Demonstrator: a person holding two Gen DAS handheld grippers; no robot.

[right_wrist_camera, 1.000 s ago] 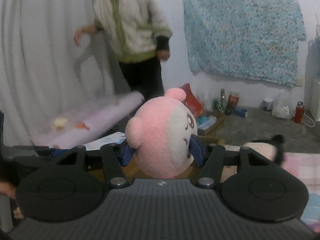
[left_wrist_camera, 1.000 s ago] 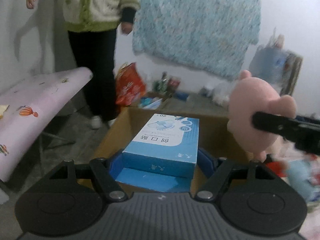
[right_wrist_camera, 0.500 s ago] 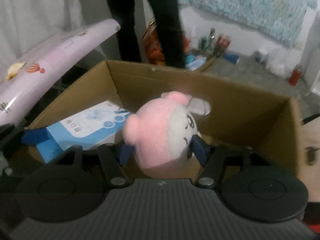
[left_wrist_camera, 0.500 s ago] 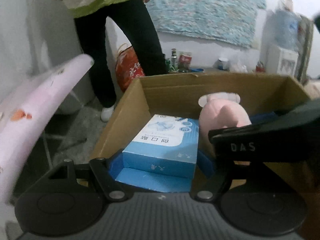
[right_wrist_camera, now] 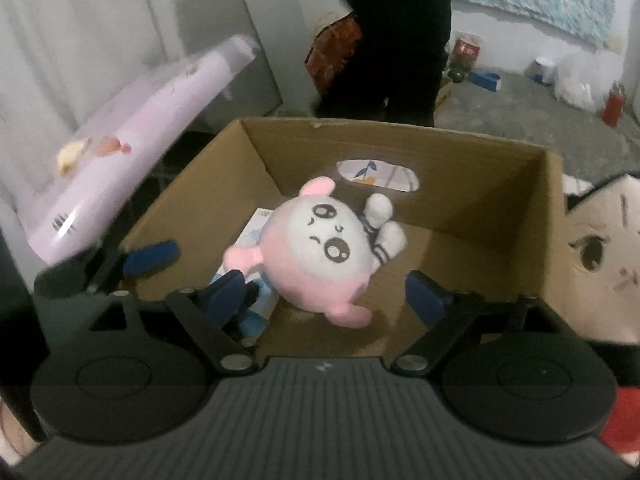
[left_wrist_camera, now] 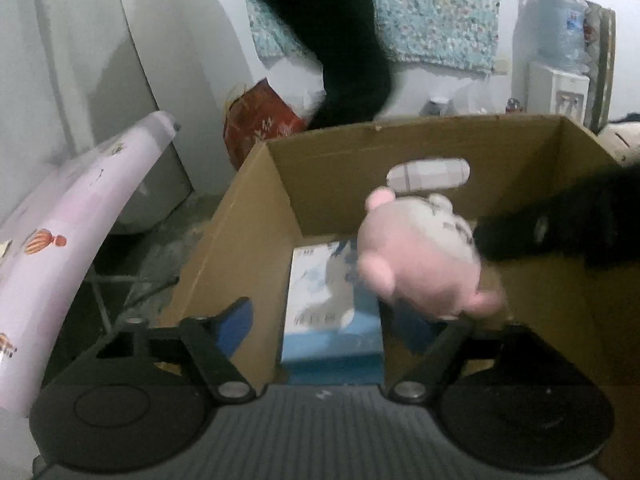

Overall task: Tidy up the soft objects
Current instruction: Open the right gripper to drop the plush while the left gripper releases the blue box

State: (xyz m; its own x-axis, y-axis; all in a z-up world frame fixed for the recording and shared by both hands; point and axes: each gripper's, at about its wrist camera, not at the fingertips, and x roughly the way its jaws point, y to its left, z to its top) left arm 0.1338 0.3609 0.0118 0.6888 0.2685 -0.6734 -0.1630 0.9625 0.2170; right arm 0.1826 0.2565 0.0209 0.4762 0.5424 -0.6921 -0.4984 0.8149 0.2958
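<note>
A pink and white plush toy (right_wrist_camera: 320,252) is inside the open cardboard box (right_wrist_camera: 400,140), free of both grippers; it looks blurred in the left wrist view (left_wrist_camera: 420,260). A blue tissue box (left_wrist_camera: 332,308) lies on the box floor to its left, also seen in the right wrist view (right_wrist_camera: 256,224). My left gripper (left_wrist_camera: 328,320) is open just above the tissue box at the cardboard box (left_wrist_camera: 400,140) near edge. My right gripper (right_wrist_camera: 324,292) is open, its fingers wide on either side of the plush.
A lilac ironing board (left_wrist_camera: 60,248) stands left of the box. A person in black trousers (right_wrist_camera: 396,32) stands behind it. A cat-face cushion (right_wrist_camera: 600,256) lies right of the box. Bottles, bags and a red bag (left_wrist_camera: 260,120) sit on the floor behind.
Both grippers opened over the box. The left let go of the blue tissue box, which now lies inside. The right let go of the pink plush, which dropped into the box.
</note>
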